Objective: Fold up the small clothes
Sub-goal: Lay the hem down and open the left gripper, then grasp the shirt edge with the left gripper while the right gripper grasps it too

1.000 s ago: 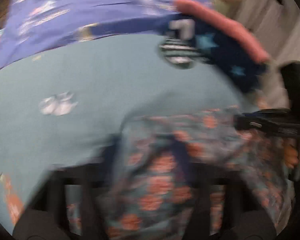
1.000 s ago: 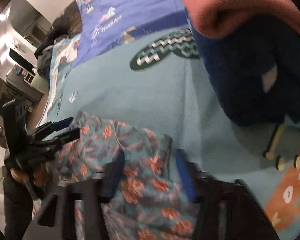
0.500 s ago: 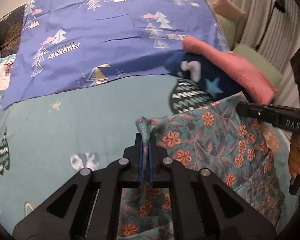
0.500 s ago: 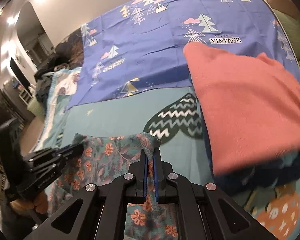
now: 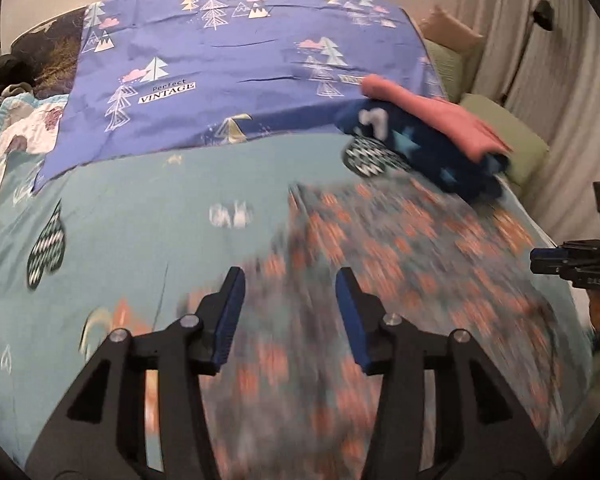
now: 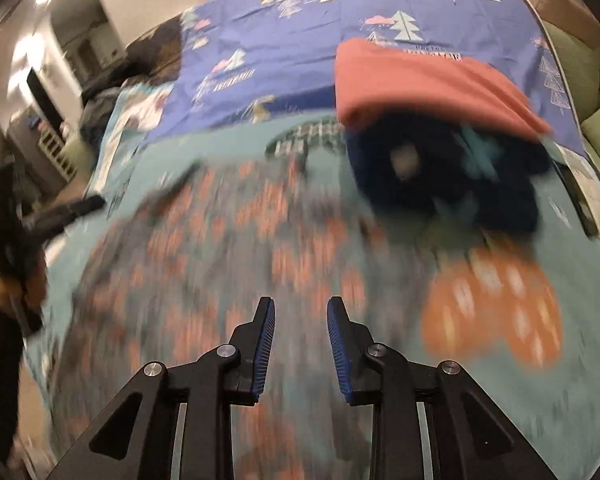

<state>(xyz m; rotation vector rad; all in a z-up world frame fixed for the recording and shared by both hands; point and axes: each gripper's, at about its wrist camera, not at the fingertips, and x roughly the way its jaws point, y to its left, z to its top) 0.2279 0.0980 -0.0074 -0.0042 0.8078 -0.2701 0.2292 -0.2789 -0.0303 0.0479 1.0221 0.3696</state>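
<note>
Right wrist view: one floral garment (image 6: 228, 248), two folded clothes (image 6: 440, 120) stacked.

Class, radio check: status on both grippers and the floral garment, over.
Left gripper and right gripper just opened, nothing between fingers. Floral garment released, lying on bed. Folded pink and navy pile beyond, clear.
</note>
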